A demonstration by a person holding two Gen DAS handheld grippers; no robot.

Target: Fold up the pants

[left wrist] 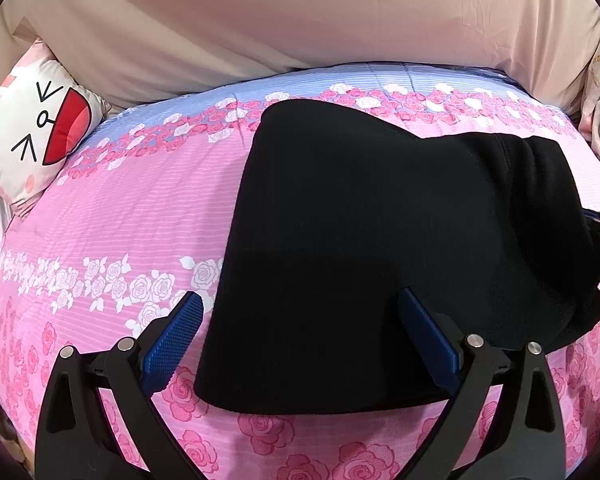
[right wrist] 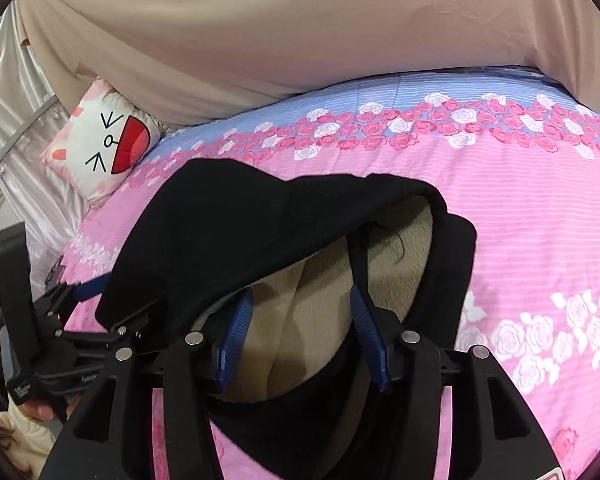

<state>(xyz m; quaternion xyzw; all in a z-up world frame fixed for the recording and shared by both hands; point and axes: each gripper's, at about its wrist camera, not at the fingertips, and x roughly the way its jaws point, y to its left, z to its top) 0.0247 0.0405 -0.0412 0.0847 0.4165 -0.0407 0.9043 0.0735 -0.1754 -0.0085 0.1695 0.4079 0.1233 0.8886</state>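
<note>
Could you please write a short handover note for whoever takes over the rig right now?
Left gripper: open, fingers straddling the near edge of the black pants, gripping nothing.
Right gripper: open at the waistband opening, where the beige lining shows.
The pants lie on the pink floral bedspread, already folded over into a compact shape.
Left: flatten the gaping waist end, and make any final fold.

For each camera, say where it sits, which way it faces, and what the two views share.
Left wrist: rides the left gripper, low over the floral quilt, facing the beige headboard drape; open blue-padded jaws straddle the near left edge of the black pants.
Right wrist: rides the right gripper, facing the same way; jaws open at the pants' tan fleece lining.
Shared: pants, quilt, cat-face pillow; the left gripper shows at the right view's left.
</note>
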